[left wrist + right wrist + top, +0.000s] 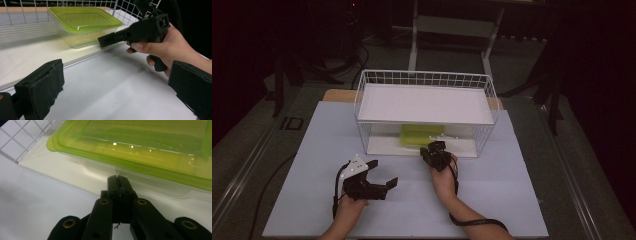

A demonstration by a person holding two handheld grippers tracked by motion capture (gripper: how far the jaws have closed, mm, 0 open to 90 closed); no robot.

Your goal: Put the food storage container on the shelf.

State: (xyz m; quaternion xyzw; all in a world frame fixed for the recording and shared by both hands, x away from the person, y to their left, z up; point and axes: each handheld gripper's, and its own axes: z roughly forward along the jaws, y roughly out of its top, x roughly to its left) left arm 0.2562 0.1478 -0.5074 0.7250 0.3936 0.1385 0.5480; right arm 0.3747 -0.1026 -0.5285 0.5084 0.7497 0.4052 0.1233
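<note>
Now my right gripper (117,180), jaws pressed together, points at the green-lidded box (140,152) in the wire basket (424,80). My left gripper (379,175) rests spread wide on the table (492,190).

A white wire rack (424,80) with a flat white shelf board on top is seen standing at the far half of the pale worktop (507,190). Under the shelf, a green-lidded container (421,134) is set on the rack's lower board. The right tongs (435,148) are held just at the rack's open front, pointed at the container; how their jaws stand cannot be made out. The left tongs (382,172) are held nearer the person, well apart from the rack, with jaws spread wide.
</note>
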